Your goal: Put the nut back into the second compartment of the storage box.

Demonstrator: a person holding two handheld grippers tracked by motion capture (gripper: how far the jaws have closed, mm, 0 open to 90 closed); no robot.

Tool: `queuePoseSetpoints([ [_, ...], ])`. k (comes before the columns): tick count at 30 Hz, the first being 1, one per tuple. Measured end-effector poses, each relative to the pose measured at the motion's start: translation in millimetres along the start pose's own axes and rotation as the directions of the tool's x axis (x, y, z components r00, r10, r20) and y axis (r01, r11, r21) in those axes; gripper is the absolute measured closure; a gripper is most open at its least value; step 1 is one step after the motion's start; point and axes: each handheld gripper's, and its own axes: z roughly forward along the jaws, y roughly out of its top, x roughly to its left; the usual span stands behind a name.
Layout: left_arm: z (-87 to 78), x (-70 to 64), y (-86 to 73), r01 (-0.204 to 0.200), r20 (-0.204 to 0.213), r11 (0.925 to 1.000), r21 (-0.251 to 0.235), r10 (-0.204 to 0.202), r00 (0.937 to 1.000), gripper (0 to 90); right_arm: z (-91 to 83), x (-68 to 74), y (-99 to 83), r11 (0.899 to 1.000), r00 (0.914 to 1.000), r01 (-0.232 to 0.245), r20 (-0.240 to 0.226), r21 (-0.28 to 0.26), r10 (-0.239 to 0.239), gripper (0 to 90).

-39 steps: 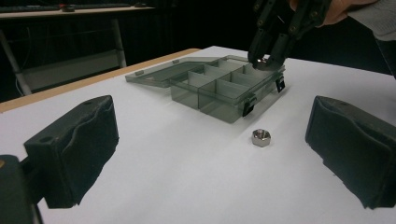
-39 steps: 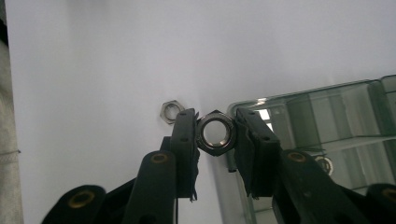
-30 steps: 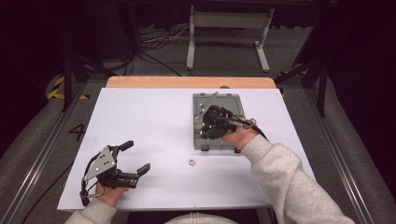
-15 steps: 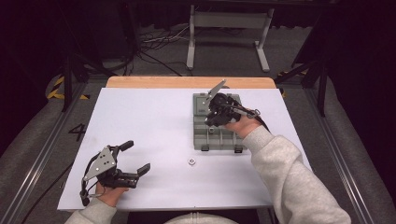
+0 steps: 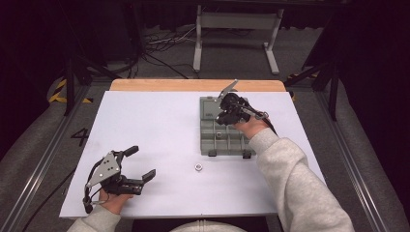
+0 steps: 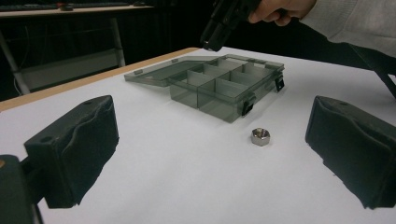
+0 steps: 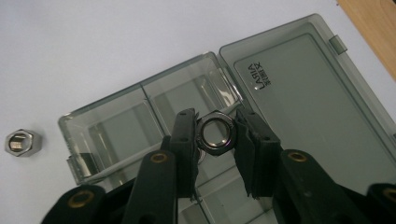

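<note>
A smoky clear compartment box [image 5: 231, 142] lies open on the white table, its lid [image 7: 299, 107] folded flat at the far end. My right gripper [image 5: 224, 115] hovers over the box's far compartments. In the right gripper view this gripper [image 7: 215, 122] is shut on a steel hex nut [image 7: 214, 140], held edge-on above a compartment. A second hex nut [image 5: 197, 167] lies loose on the table just in front of the box; the left gripper view has that nut [image 6: 260, 136] between the wide-apart jaws, farther off. My left gripper [image 5: 141, 162] rests open near the front left, holding nothing.
The white table sheet [image 5: 154, 125] stretches wide between the two grippers. A wooden strip [image 5: 193, 85] edges the far side. Beyond the table stand a metal frame [image 5: 237, 29] and cables on the floor.
My right gripper has moved a little away from the person, from the box's middle toward its far compartments, still holding the nut. The left gripper has stayed put.
</note>
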Motion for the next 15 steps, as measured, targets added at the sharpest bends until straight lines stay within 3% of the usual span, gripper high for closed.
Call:
queuePoseSetpoints([
  [15, 0.6, -0.3, -0.1, -0.002, 0.004, 1.0, 0.005, 0.002, 1.0, 3.4, 33.0, -5.8, -15.0, 0.997, 0.999, -0.036, -0.023, 0.075, 0.037, 69.5],
])
